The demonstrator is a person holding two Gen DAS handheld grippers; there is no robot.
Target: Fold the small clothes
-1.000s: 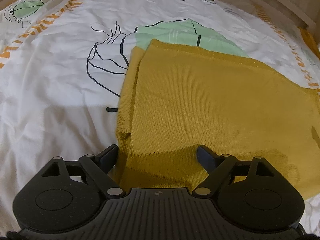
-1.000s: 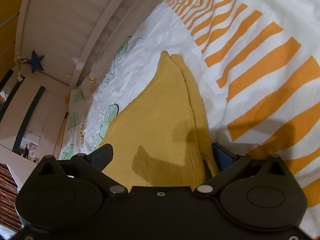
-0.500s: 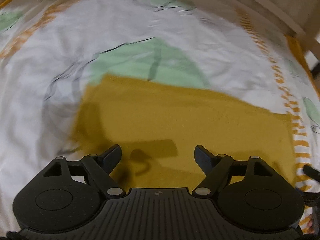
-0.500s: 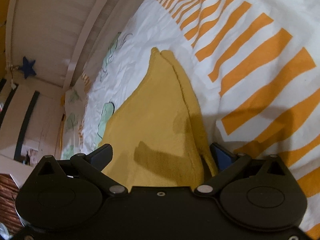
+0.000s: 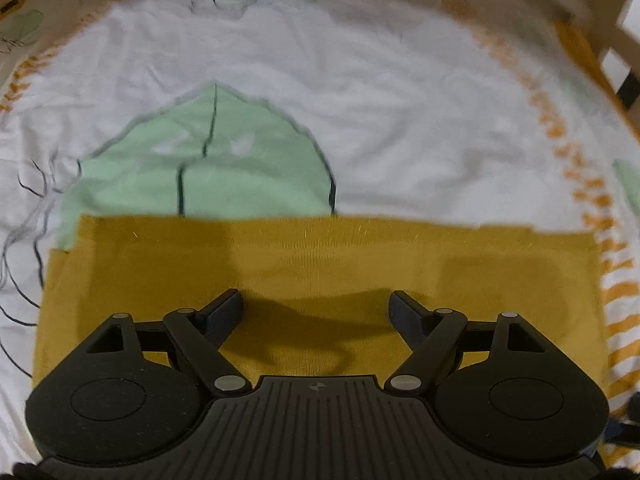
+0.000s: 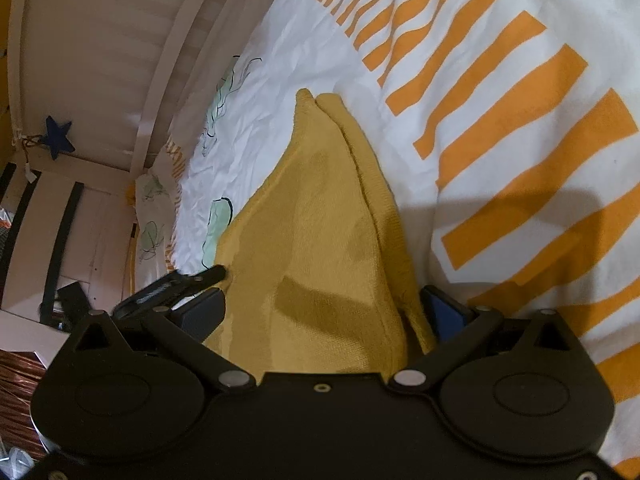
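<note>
A mustard-yellow knitted garment point(image 5: 328, 256) lies folded flat on the bed sheet point(image 5: 384, 120). It also shows in the right wrist view point(image 6: 320, 216), with a narrower folded layer along its right edge. My left gripper point(image 5: 316, 308) is open and empty, hovering over the garment's near part. My right gripper point(image 6: 320, 308) is open, its fingers straddling the garment's near end; nothing is clamped. The left gripper's tip shows at the left in the right wrist view point(image 6: 172, 284).
The sheet is white with green leaf prints point(image 5: 200, 160) and orange stripes point(image 6: 520, 140). A white slatted bed rail point(image 6: 100, 40) with a blue star point(image 6: 58, 138) runs along the far side. A wooden frame point(image 5: 600, 28) bounds the right.
My left gripper has swung from the garment's left edge to over its middle, facing its long far edge. My right gripper has barely moved. Both stay open.
</note>
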